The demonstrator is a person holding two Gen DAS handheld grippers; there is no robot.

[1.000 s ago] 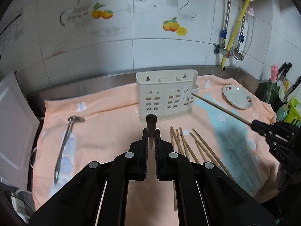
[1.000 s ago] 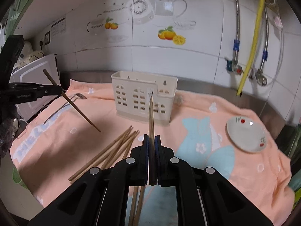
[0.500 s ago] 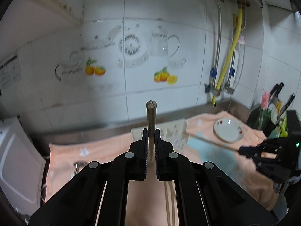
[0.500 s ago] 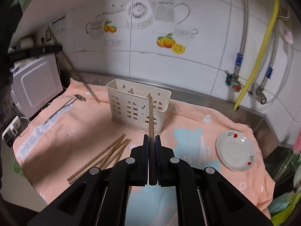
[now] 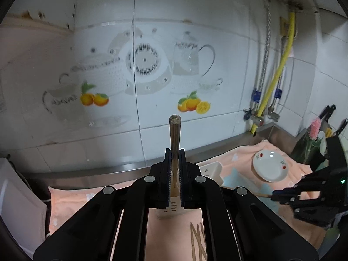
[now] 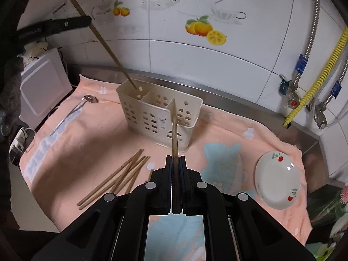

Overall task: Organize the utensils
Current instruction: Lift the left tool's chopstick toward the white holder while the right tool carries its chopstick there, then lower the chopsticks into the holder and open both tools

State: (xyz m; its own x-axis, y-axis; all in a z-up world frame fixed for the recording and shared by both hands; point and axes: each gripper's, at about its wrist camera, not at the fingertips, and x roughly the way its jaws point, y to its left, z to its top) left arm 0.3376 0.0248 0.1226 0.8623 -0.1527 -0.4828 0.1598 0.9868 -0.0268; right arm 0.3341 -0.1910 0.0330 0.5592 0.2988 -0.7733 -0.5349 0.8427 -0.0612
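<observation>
Gripping one brown wooden chopstick [image 6: 175, 139] each, both grippers' fingers stayed clamped above the cream slotted plastic caddy [image 6: 159, 117]; lowering tips into compartments seemed next.

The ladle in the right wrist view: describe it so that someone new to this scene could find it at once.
Start at the peach towel covering the counter, then the cream slotted utensil caddy at its middle. Left of the caddy, near the white appliance, lies the ladle, flat on the towel with its bowl toward the wall. It is the only metal utensil; the loose chopsticks nearby are wooden.
</observation>
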